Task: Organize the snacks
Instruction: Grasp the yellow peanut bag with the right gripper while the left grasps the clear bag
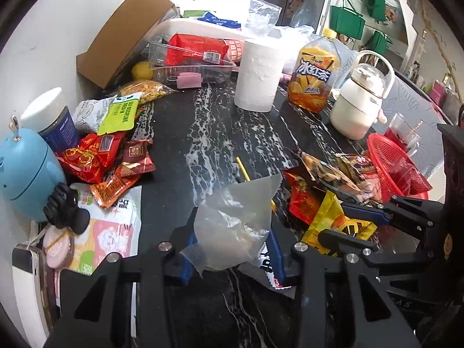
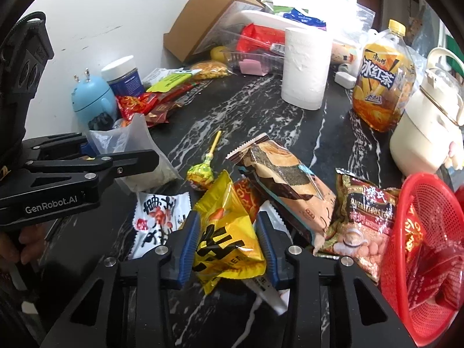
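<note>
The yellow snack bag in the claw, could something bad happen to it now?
Maybe. The right gripper pinches the yellow snack bag with both pads, so a hard squeeze might crush what is inside. The lollipop lies right beside the bag and could get knocked away. The red basket stands tipped on its side, so a packet dropped in carelessly might slide back out.

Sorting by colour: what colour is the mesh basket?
Red; the mesh basket shows best in the right wrist view.

Home kitchen: marble counter (image 1: 220,133), iced-tea bottle (image 1: 314,78), kettle (image 1: 359,101).
</note>
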`<state>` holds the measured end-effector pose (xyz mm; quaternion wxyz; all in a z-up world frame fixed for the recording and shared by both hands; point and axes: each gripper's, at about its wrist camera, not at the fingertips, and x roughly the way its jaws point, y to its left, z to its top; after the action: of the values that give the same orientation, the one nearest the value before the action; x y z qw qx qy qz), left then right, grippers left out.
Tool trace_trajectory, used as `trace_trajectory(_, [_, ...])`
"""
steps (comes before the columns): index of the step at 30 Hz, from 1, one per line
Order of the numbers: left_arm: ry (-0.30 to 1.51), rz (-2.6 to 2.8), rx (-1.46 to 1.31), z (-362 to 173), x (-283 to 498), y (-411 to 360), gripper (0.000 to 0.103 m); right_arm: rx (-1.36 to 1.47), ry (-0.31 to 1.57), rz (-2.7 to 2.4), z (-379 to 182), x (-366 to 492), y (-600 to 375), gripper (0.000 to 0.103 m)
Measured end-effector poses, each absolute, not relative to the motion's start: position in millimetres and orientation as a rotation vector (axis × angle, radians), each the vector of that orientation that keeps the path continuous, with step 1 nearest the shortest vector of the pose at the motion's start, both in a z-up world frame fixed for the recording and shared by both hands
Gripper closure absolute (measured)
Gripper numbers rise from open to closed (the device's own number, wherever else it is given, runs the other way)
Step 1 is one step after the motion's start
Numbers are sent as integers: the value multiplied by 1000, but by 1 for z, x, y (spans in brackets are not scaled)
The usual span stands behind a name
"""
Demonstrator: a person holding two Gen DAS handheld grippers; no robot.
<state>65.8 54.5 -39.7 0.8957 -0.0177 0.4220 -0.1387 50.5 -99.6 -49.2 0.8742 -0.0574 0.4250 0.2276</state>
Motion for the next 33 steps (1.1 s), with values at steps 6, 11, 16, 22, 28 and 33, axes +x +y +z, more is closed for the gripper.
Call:
trace_trajectory(6, [885, -287, -44, -38, 47, 59, 63, -111, 892, 472, -48, 35, -107, 65])
trace_trajectory(11, [900, -292, -46, -39, 28, 60, 63, -100, 898, 469, -49, 21, -113, 65])
trace_trajectory(16, [922, -310, -66, -41, 8, 59, 63, -92, 900, 465, -48, 5, -118, 65])
trace_trajectory(22, [934, -327, -65, -41, -14, 53, 63, -79, 905, 459, -48, -16, -126, 65])
trace_trajectory(28, [949, -345, -54, -45, -24, 49, 63, -46, 913, 494, -51, -32, -132, 32])
trace_trajectory(33, [958, -358, -58, -51, -20, 49, 63, -54, 904, 501, -52, -39, -129, 22])
